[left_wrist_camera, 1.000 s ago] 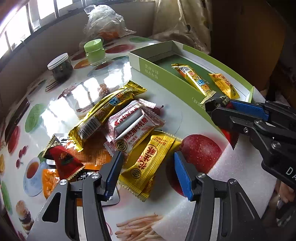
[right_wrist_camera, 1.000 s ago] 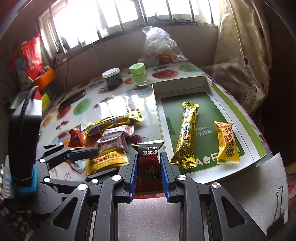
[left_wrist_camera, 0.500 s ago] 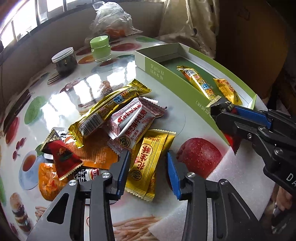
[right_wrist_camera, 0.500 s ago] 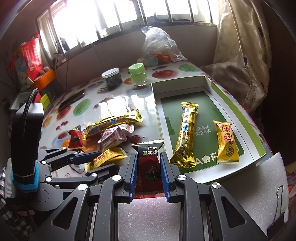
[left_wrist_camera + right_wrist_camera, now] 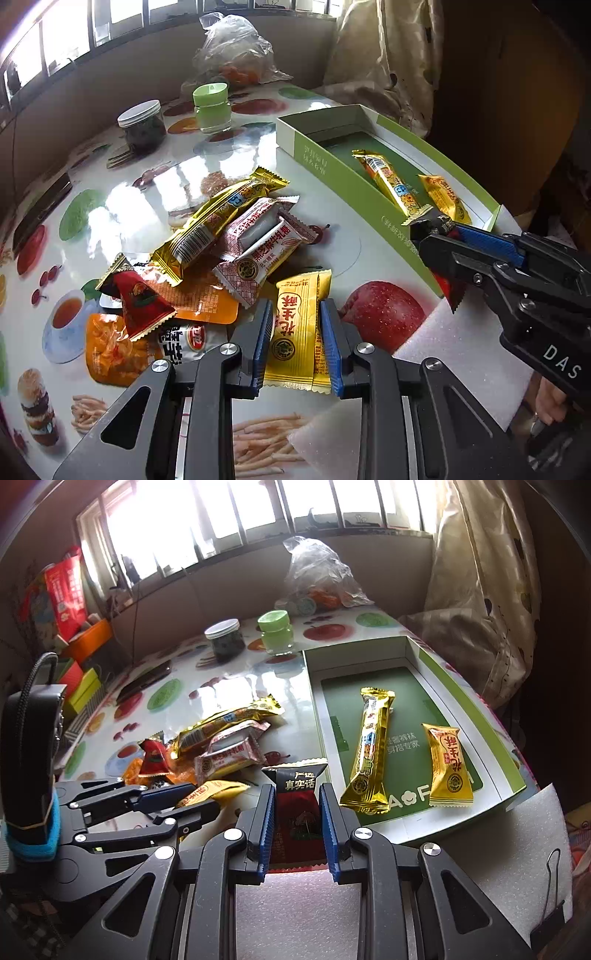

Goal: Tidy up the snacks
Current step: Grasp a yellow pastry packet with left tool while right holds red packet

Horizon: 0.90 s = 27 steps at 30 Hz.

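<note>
While both tongs [image 5: 297, 341] grip snacks.

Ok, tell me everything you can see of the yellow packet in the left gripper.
The yellow packet is a glossy pillow-shaped wrapper with red characters, a round emblem near its lower end and crimped, serrated end seals. It lies flat on the table at the near edge of the snack pile, lengthwise along the left gripper. The jaws have just been closing and their blue pads now press its two long sides. It looks unopened.

Black-red packet [image 5: 298, 794]: "真实话". Yellow packet [image 5: 296, 329]: "花生酥". Right tool [image 5: 436, 236] body: "DAS".
</note>
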Each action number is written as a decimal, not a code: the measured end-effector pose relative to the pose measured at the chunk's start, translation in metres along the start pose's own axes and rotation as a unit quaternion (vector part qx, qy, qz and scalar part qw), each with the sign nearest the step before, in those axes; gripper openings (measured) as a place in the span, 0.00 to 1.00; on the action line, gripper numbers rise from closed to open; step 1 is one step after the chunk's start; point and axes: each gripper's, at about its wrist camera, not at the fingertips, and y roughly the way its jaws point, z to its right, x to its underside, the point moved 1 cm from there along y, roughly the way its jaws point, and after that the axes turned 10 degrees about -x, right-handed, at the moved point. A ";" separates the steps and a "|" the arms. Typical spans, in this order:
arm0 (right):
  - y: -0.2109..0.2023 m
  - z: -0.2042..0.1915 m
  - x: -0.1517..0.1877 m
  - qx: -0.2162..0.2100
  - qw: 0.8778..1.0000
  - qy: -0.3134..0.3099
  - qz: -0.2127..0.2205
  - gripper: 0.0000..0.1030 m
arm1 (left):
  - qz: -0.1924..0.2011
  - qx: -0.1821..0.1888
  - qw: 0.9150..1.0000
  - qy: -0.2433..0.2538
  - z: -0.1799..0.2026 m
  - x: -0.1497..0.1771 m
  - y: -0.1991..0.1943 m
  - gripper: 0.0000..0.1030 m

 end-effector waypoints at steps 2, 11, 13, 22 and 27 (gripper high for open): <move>-0.001 -0.002 0.000 0.000 1.000 -0.002 0.001 0.22 | 0.002 -0.001 1.000 -0.004 -0.001 -0.001 -0.005 0.27; -0.009 -0.005 -0.002 0.000 1.000 -0.005 0.009 0.22 | 0.032 -0.001 0.999 -0.011 0.001 -0.008 -0.027 0.27; -0.011 -0.005 -0.003 0.000 1.000 -0.006 0.011 0.22 | 0.037 0.000 0.999 -0.012 0.001 -0.010 -0.030 0.27; -0.013 0.001 -0.002 0.002 1.000 0.002 0.010 0.22 | 0.014 0.003 1.000 -0.014 -0.009 -0.002 -0.018 0.27; -0.011 0.002 -0.001 0.001 1.000 0.003 0.008 0.22 | -0.006 0.000 1.000 -0.009 -0.012 0.003 -0.004 0.45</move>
